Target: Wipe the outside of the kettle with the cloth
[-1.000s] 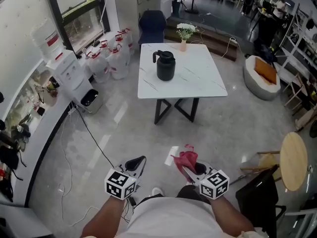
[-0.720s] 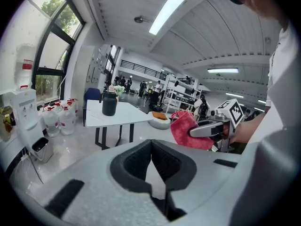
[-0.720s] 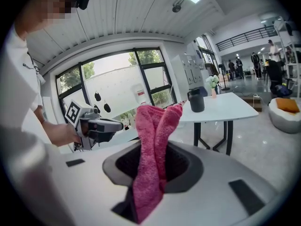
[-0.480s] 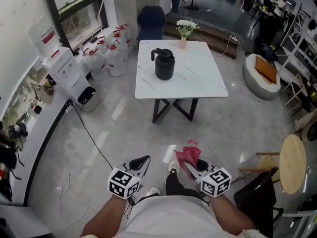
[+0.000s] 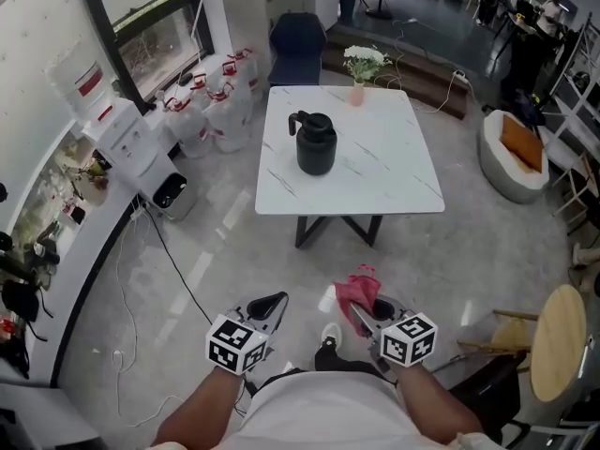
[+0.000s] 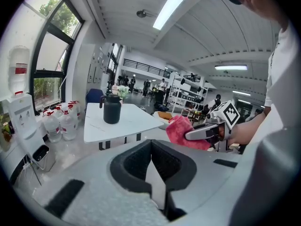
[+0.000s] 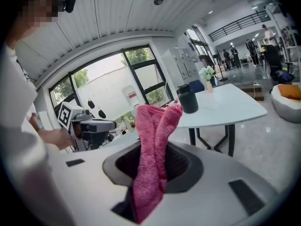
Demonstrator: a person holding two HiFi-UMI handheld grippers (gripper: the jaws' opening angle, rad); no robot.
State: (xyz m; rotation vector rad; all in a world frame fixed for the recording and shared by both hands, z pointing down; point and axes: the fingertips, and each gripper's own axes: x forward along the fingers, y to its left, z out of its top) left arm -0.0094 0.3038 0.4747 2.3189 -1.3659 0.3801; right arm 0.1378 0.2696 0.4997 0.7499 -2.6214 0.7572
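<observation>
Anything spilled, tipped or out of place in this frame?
Nothing stands out. The black kettle stands upright on the white square table with no spill showing around it, and the pink terry cloth is clamped in the right gripper.

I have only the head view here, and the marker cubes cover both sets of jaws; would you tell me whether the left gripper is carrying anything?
Observer: No. The left gripper view shows the left gripper with its jaws closed together and nothing between them.
Operator: Thank you. Is the pink material on the right actually clamped, or just draped over the tool?
Observer: It is clamped. In the right gripper view the right gripper has its jaws shut on the cloth, which stands up from between them as a doubled fold.
</observation>
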